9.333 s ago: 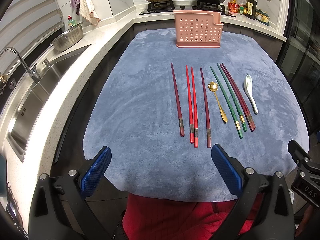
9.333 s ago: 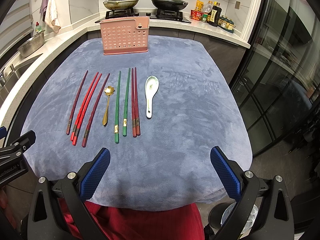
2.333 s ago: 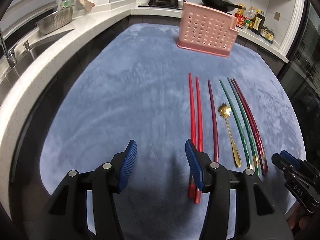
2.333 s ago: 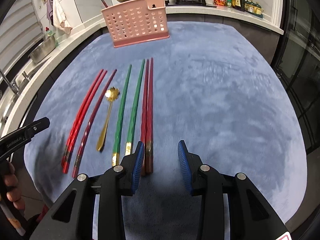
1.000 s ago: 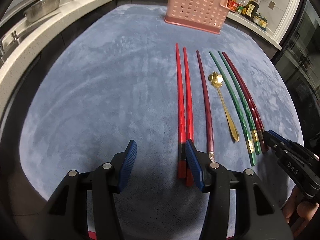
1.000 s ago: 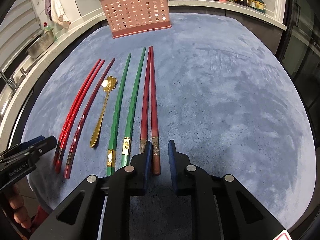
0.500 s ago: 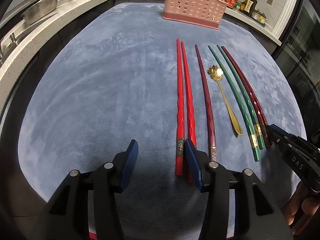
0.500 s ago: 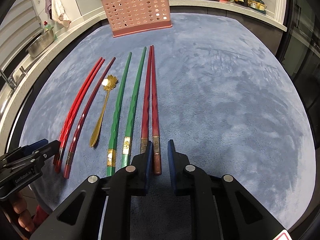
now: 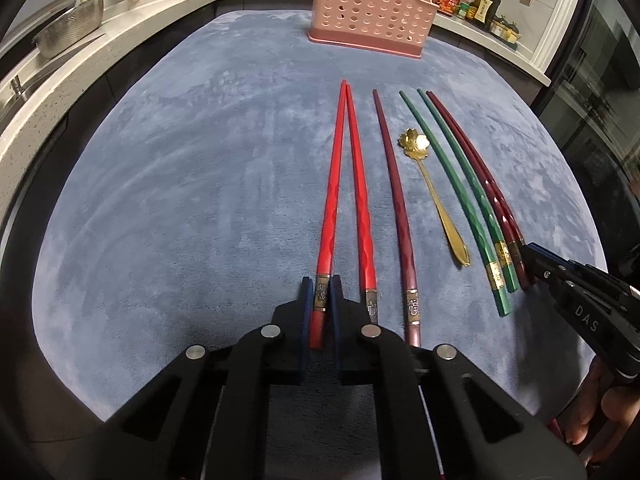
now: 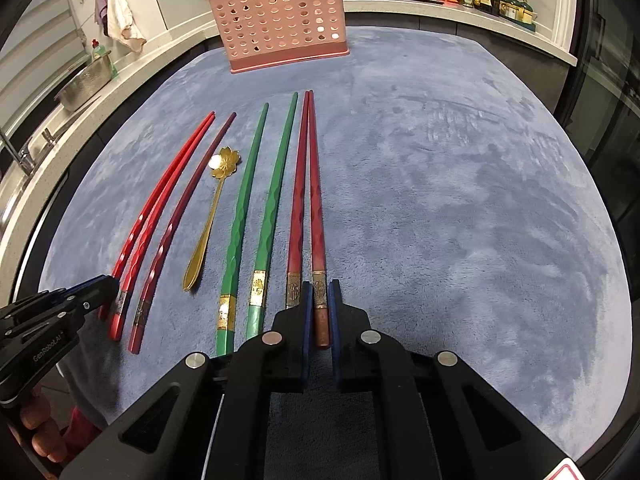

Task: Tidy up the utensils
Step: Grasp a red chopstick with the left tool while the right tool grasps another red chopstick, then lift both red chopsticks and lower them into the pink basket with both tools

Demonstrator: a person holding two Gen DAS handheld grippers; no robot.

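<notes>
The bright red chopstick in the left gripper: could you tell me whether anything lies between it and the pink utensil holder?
Nothing visible does. The left gripper is shut on the bright red chopstick, and only bare blue cloth lies ahead up to the pink utensil holder.

Left tool (image 9: 321, 294) low, pointing forward, fingers pinched nearly together. Right tool (image 10: 319, 298) same pose, fingers nearly together. Bare fingers (image 10: 40, 436) grip left tool's handle.
</notes>
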